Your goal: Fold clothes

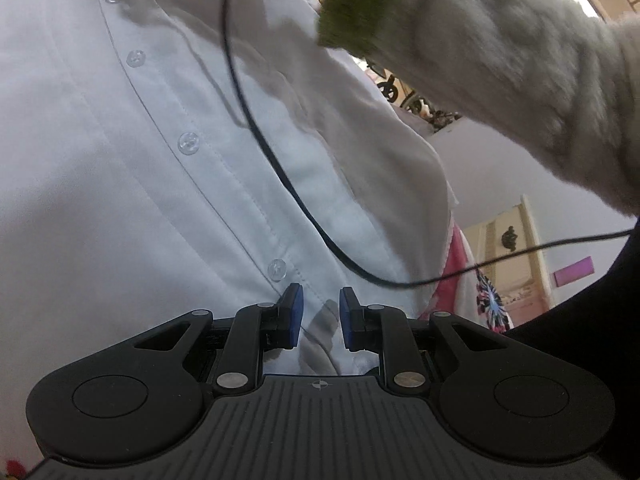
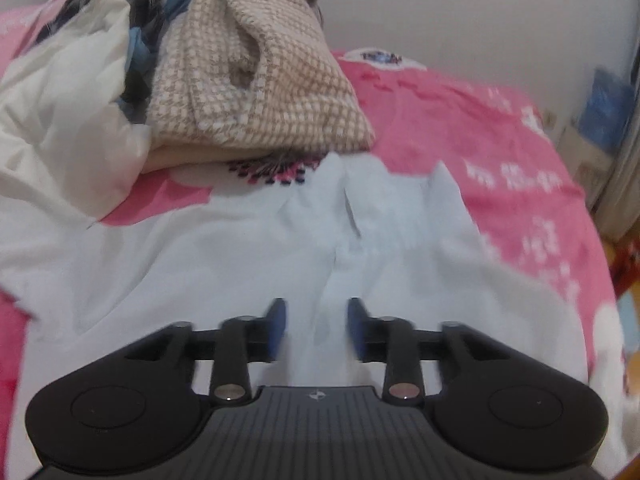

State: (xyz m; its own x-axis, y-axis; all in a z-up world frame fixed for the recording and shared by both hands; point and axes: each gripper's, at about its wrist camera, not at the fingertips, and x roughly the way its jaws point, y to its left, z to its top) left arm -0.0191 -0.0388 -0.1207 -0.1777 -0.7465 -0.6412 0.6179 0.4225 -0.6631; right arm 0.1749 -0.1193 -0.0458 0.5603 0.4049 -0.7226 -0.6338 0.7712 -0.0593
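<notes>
A white button-up shirt (image 1: 168,168) fills the left wrist view, its button placket running diagonally; its right edge curls up. My left gripper (image 1: 320,316) sits at the shirt's lower part, blue pads close together with a creased fold of the fabric bunched between them. In the right wrist view the same white shirt (image 2: 224,248) lies spread on the pink bed sheet (image 2: 480,120). My right gripper (image 2: 316,328) hovers just over it, jaws apart, nothing pinched between the blurred pads.
A pile of clothes lies at the far left of the bed: a beige checked knit (image 2: 256,72), a crumpled white garment (image 2: 60,112) and dark blue pieces. A person's fuzzy grey sleeve (image 1: 500,60) with a green cuff and a black cable (image 1: 260,128) cross over the shirt.
</notes>
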